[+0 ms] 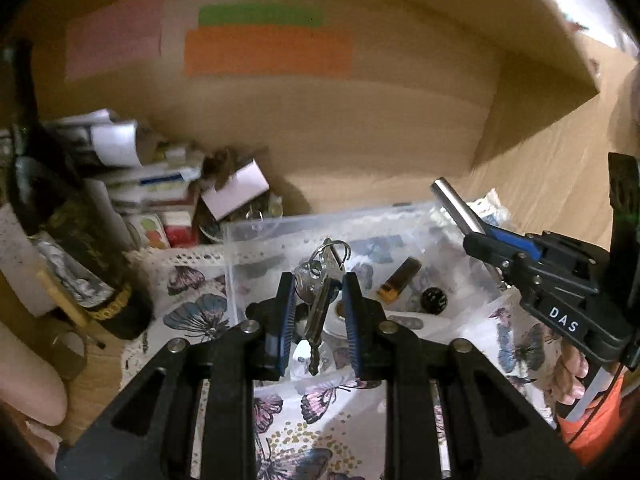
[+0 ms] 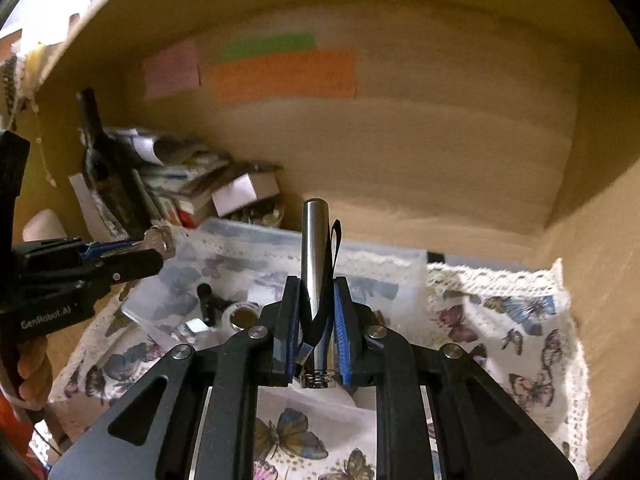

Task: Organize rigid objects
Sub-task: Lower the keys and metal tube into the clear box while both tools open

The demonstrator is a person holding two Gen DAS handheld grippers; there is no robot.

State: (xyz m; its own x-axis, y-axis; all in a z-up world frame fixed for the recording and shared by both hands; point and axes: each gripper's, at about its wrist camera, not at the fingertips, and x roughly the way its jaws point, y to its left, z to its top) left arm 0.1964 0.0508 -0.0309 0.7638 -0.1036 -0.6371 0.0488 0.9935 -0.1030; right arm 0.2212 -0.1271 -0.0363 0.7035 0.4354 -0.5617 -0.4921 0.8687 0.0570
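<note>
Far left, a dark glass bottle [image 1: 76, 240] stands tall beside a jumble of cardboard boxes [image 1: 168, 196], matte and boxy, against the wooden back wall. Moving in, the left tongs [image 1: 318, 312] sit partly parted, blue ribbed pads either side of a bunch of keys [image 1: 320, 280], silver and flat, dangling off a wire ring; the left pad touches them, though a firm pinch is hard to confirm. They hang over the clear plastic tray [image 1: 256, 236], thin-walled and glossy, where a small amber-and-black block [image 1: 400, 280] and a round black knob [image 1: 434, 300] lie. Under it all, a lace-edged butterfly cloth [image 2: 500, 320], soft and printed. On to the right tongs [image 2: 316, 320]: narrowly parted, clamped on a polished metal cylinder [image 2: 316, 264], smooth and upright, a black strap [image 2: 334, 256] looping beside it, above the tray's right end.
</note>
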